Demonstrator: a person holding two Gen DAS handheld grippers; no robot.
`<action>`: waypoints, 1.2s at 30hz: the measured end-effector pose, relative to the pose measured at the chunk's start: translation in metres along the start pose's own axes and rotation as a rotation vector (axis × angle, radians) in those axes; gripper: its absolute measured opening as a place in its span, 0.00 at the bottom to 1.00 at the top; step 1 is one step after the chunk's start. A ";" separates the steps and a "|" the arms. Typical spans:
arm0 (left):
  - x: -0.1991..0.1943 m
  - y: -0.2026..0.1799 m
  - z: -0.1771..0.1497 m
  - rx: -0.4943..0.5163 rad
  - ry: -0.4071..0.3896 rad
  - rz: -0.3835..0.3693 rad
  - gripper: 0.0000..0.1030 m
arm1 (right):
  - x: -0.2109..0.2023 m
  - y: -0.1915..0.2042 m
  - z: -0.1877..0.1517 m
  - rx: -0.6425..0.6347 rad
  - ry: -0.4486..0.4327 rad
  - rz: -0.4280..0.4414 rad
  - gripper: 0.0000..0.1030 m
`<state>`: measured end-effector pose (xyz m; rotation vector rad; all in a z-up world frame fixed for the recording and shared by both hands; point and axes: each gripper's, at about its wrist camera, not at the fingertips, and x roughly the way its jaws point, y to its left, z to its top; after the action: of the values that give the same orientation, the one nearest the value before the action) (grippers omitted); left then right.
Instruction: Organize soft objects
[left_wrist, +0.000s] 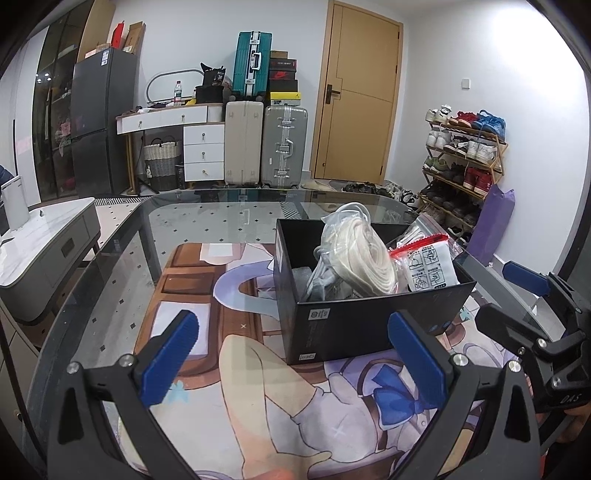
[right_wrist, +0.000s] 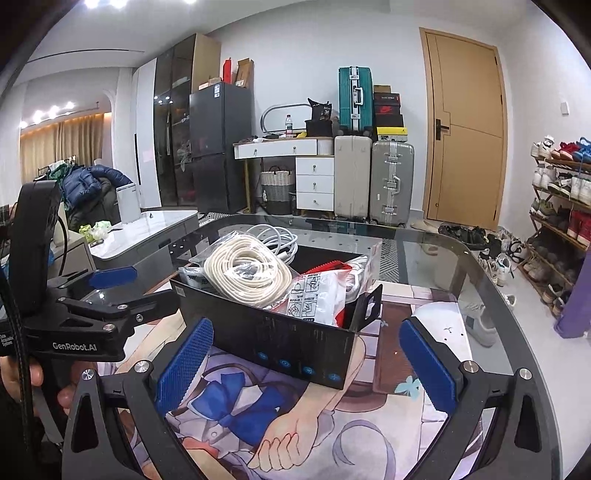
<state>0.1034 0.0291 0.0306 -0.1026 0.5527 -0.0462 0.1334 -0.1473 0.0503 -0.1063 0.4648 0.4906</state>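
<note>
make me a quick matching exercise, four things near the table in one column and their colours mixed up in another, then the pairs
Things:
1. box
2. rope coil
3. gripper pads
4. door

Colours:
A. blue
B. tan
C. black
D. cream white

Pairs: 1-C, 2-D, 3-A, 4-B

Black box, cream cord coil, red-topped printed bag, blue ribbed claw pads
</note>
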 end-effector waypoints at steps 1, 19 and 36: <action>0.000 0.000 0.000 0.000 0.002 0.001 1.00 | 0.000 0.000 0.000 -0.001 0.000 0.000 0.99; -0.002 0.001 -0.001 0.001 -0.010 0.020 1.00 | -0.004 -0.001 -0.002 0.020 -0.006 -0.018 0.99; -0.003 0.000 -0.002 0.003 -0.012 0.024 1.00 | -0.004 -0.004 -0.003 0.024 -0.008 -0.022 0.99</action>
<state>0.1004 0.0296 0.0304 -0.0938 0.5421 -0.0230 0.1311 -0.1529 0.0498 -0.0862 0.4613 0.4635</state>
